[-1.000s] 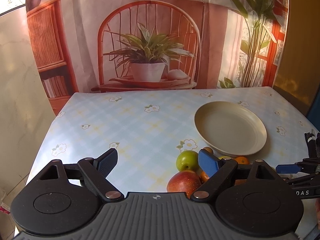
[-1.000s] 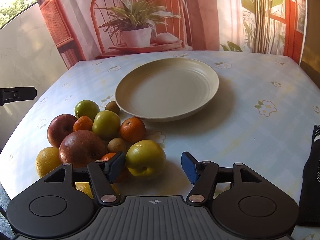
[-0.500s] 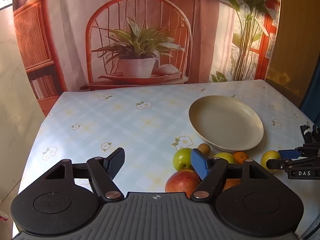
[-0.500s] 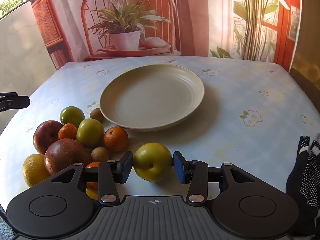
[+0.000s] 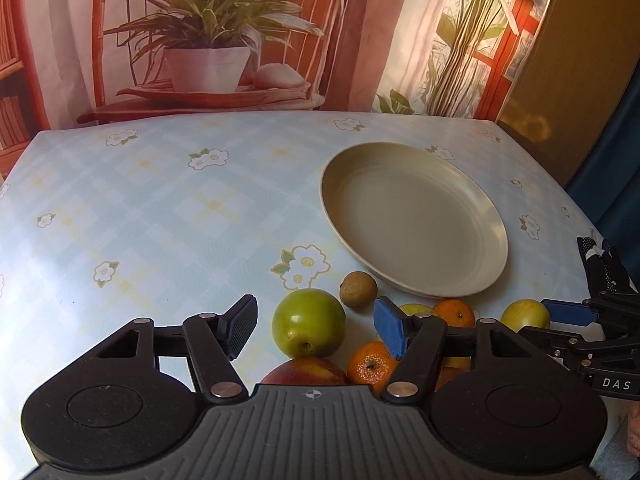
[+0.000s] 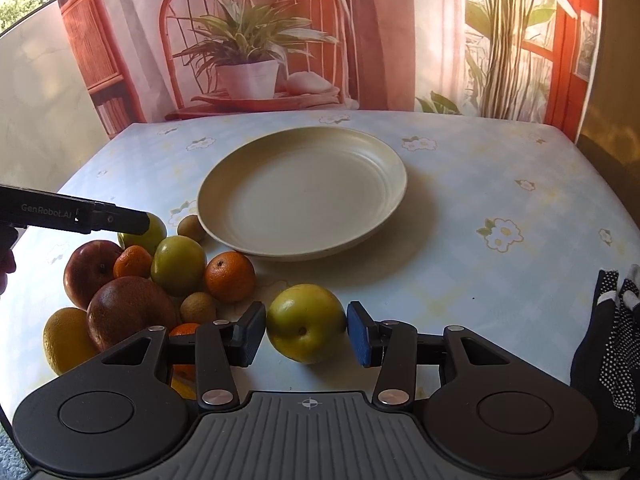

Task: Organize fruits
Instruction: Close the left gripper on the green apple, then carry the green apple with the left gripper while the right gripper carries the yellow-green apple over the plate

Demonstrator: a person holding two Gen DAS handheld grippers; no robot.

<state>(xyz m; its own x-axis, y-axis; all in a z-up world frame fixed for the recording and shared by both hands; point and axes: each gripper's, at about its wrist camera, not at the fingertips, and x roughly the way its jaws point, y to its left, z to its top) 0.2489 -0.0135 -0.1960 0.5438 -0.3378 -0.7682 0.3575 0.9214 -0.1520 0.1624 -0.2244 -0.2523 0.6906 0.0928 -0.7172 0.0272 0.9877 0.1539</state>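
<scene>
The bench point(image 6: 460, 216) is covered by a smooth pale blue checked cloth printed with white flowers; its far edge is met by a printed backdrop, and bare cloth is seen to the right of the plate and across the far left. A round, shallow cream plate point(image 6: 384, 160) with a raised rim is set near the middle, and nothing is held in it. The fruits are heaped just near and left of the plate: a red apple point(image 6: 90, 270), a green apple point(image 6: 178, 266), an orange point(image 6: 230, 276) with dimpled skin, a small brown round fruit point(image 6: 191, 227) and a lemon point(image 6: 64, 340). The right claw point(image 6: 306, 334) is released, with a smooth yellow-green apple point(image 6: 306, 322) lying between its pads, the left pad just beside it. The left claw point(image 5: 316, 330) is spread wide around another green apple point(image 5: 308, 322), touching nothing. A dotted dark glove point(image 6: 612, 344) is seen at the near right edge.
</scene>
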